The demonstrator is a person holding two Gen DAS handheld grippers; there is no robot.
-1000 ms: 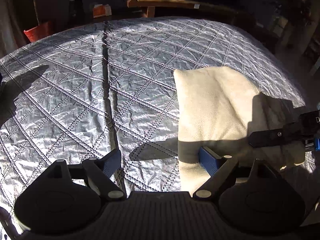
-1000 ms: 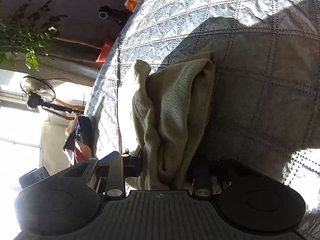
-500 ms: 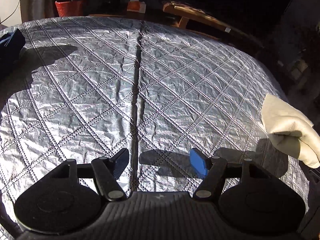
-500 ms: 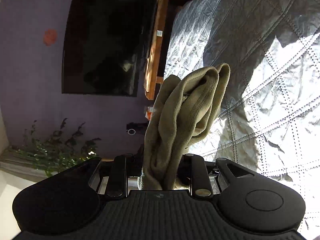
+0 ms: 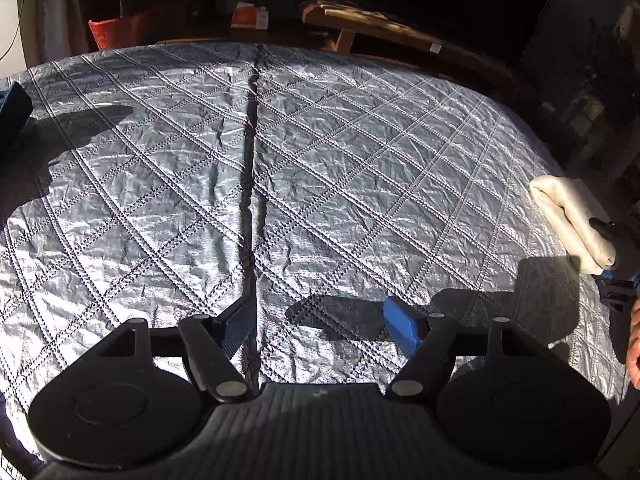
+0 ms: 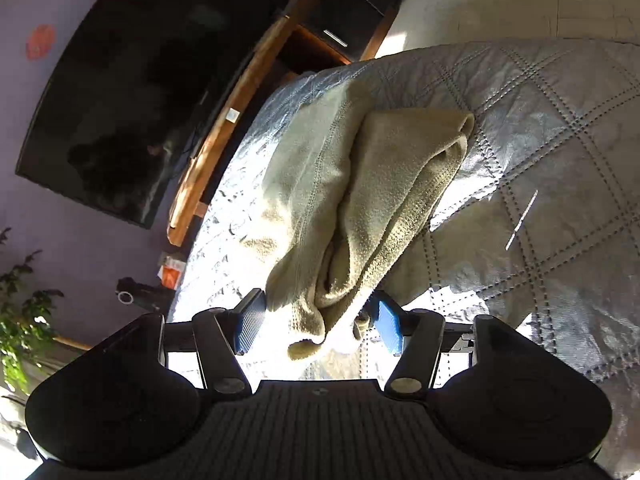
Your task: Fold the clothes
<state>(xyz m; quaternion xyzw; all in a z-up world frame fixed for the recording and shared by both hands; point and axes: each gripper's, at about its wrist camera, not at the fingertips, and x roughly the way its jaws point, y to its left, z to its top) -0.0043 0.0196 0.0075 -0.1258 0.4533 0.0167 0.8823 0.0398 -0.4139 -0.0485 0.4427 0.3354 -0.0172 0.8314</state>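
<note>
Risked the folded cream garment [image 6: 360, 200] sliding off the quilt [image 6: 540, 160] edge, right gripper [image 6: 318, 326] opening around it, left gripper [image 5: 320, 320] opening empty.

The bedspread [image 5: 320, 184] is silver-grey and shiny, crossed by double lines of stitching in a diamond grid, with one dark seam running down its middle. The folded garment [image 6: 360, 184] is pale cream to beige fleece with a line of stitching along it. Both the left gripper [image 5: 320, 328] and the right gripper [image 6: 320, 320] are black with blue pads, the pot [image 5: 116, 32] is red, the box [image 5: 250, 16] orange and white, and the wall [image 6: 24, 92] purplish.
</note>
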